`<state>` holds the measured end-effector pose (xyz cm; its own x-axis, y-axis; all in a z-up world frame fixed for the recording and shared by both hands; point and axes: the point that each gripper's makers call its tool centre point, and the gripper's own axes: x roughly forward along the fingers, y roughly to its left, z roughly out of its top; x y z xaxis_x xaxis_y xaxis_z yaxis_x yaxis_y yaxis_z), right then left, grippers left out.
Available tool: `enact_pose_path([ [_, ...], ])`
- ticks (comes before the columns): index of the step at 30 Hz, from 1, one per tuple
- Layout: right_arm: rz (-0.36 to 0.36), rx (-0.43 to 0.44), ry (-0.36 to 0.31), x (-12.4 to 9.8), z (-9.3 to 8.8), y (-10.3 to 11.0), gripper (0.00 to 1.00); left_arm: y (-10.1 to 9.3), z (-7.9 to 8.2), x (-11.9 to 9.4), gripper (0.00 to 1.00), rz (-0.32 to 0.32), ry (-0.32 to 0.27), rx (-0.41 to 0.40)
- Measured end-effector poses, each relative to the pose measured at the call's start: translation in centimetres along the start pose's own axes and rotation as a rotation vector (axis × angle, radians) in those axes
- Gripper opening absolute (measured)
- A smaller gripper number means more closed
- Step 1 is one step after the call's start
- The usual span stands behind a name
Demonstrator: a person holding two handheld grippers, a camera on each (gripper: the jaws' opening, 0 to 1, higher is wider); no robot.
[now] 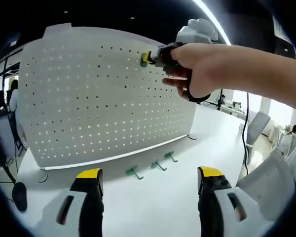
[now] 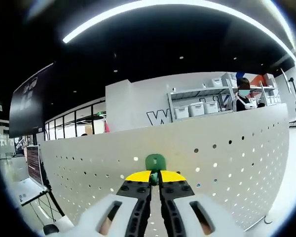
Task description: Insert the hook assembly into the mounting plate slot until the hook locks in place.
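Observation:
A white pegboard (image 1: 103, 98) stands upright on the white table, curved by the lens. In the left gripper view my right gripper (image 1: 147, 58), held by a hand, presses a green hook (image 1: 144, 60) against the board near its top edge. The right gripper view shows that gripper (image 2: 155, 178) shut on the green hook (image 2: 155, 162), which sits against the pegboard (image 2: 227, 158). My left gripper (image 1: 150, 177) stands open low over the table, nothing between its yellow-tipped fingers. Three more green hooks (image 1: 158, 164) lie on the table by the board's foot.
The table (image 1: 153, 207) stretches out in front of the board. A person (image 1: 12, 98) stands beyond the board's left edge. Shelves with white bins (image 2: 197, 106) and another person (image 2: 242, 96) are behind the board. Chairs (image 1: 256, 128) stand at the right.

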<state>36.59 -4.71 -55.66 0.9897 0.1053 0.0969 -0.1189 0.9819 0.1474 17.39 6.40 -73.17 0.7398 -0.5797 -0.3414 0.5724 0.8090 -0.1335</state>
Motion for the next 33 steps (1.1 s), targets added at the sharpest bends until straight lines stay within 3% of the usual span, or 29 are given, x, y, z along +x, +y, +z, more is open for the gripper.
enact_pose_path([
  [5,0.049,-0.006,0.021,0.0,0.0,0.5,0.09,0.2,0.0,-0.1,0.81,0.010,0.003,0.003],
  [9,0.124,-0.026,0.030,-0.4,0.0,1.6,0.21,0.2,0.0,-0.2,0.81,0.015,0.007,0.005],
  [14,0.151,-0.025,0.062,-1.1,-0.8,0.9,0.33,0.3,-0.1,-0.2,0.81,0.017,0.014,0.010],
  [16,0.199,0.000,0.070,-1.7,-1.2,1.0,0.39,0.3,-0.1,-0.1,0.81,0.015,0.017,0.013],
  [17,0.202,-0.014,0.072,-1.9,-1.4,0.7,0.40,0.2,-0.2,-0.1,0.80,0.014,0.019,0.014],
  [22,0.347,-0.037,0.057,-4.0,-2.2,1.7,0.44,0.1,-0.3,0.1,0.80,0.009,0.027,0.018],
  [28,0.437,-0.007,0.064,-5.6,-2.6,1.4,0.46,0.0,-0.3,0.2,0.80,0.004,0.031,0.020],
  [29,0.485,0.024,0.056,-6.2,-2.3,1.8,0.45,0.0,-0.4,0.2,0.80,0.001,0.033,0.021],
  [31,0.490,0.009,0.060,-6.6,-2.4,1.4,0.46,-0.1,-0.4,0.2,0.80,-0.001,0.033,0.023],
  [33,0.539,0.006,0.083,-7.7,-2.8,1.2,0.47,-0.2,-0.4,0.2,0.80,-0.006,0.036,0.026],
])
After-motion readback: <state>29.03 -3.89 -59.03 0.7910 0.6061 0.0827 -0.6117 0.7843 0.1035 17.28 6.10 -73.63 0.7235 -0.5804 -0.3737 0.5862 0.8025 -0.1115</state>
